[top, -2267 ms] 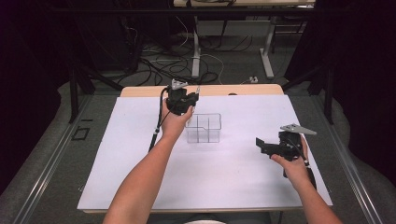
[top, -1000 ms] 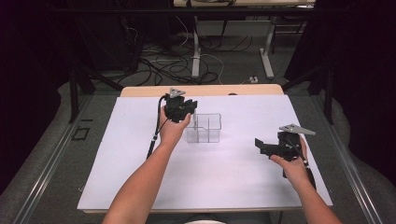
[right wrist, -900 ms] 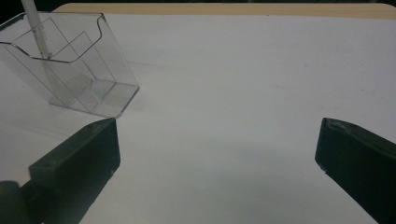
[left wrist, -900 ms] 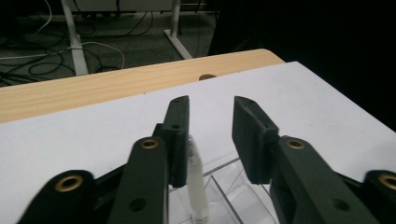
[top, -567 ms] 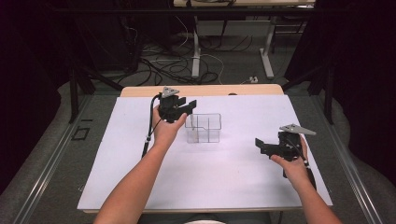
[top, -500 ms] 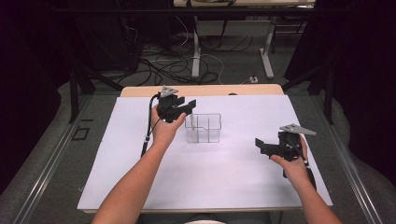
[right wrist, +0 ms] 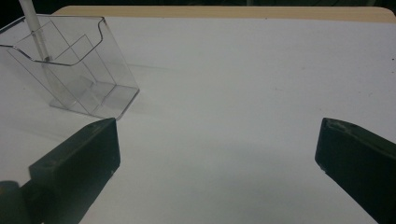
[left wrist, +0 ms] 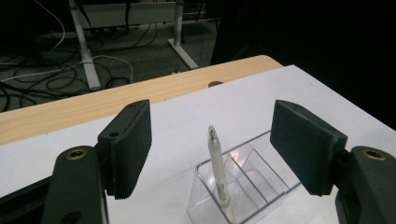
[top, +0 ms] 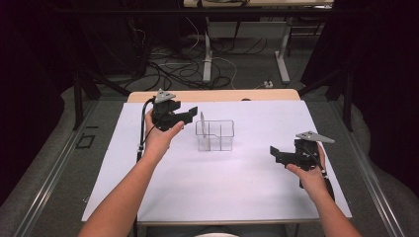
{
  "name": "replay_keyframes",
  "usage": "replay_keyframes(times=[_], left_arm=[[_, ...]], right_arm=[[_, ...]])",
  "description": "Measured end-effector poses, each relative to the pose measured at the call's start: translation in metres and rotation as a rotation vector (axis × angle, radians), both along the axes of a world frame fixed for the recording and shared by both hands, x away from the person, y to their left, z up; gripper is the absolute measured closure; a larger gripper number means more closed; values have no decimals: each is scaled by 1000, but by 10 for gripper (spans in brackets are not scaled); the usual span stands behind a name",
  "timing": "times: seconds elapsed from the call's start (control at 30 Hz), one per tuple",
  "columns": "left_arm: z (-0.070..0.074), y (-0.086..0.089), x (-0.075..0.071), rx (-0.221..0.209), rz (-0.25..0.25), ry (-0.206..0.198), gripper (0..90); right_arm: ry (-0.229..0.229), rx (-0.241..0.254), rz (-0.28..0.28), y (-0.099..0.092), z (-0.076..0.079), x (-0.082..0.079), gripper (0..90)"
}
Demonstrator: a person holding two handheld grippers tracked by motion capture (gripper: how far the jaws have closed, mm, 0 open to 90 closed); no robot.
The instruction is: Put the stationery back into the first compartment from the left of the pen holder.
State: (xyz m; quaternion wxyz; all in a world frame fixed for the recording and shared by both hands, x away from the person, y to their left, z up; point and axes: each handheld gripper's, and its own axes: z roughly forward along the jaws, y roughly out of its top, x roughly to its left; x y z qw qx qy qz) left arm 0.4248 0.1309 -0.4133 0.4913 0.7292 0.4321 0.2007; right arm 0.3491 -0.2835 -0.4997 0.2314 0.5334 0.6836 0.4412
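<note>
On the desk: I saw a white sheet (top: 217,173) covering most of the wooden desk (top: 217,95), with a bare strip of wood showing along the far edge.
Organizer: a clear plastic organizer (top: 215,135) stood on the sheet near its middle, toward the far side; thin walls split it into several compartments.
Pen: a slim pale pen (left wrist: 217,167) stood nearly upright in an end compartment of the organizer, tip down, leaning slightly. From the high view that was the organizer's left end, the side nearest my left hand.
Left gripper: I held the left gripper (top: 190,112) above the sheet just left of the organizer, pointing toward it. It touched nothing.
Left fingers: the fingers (left wrist: 131,146) were spread wide, and in the left gripper view the pen and organizer sat between them, farther off.
Right gripper: the right gripper (top: 274,154) sat low over the sheet, well apart from the organizer, off to its right and nearer to me.
Right fingers: these fingers (right wrist: 88,150) were wide apart too, with bare sheet between them; the organizer showed at the upper left of the right gripper view.
Floor: cables (top: 168,74) and desk legs lay on the floor beyond the far edge.
</note>
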Motion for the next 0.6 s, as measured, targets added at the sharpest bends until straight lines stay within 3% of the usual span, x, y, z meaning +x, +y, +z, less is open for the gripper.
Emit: replay_keyframes(times=[0.33,0.43,0.6], left_arm=[[2,29,-20,1,7,-9,141],[-1,36,-26,-2,24,-5,15],[-7,52,-37,-20,58,9,2]], right_arm=[[5,5,-4,1,0,-1,0],[5,5,-4,1,0,-1,0],[-3,0,-1,1,1,-1,0]])
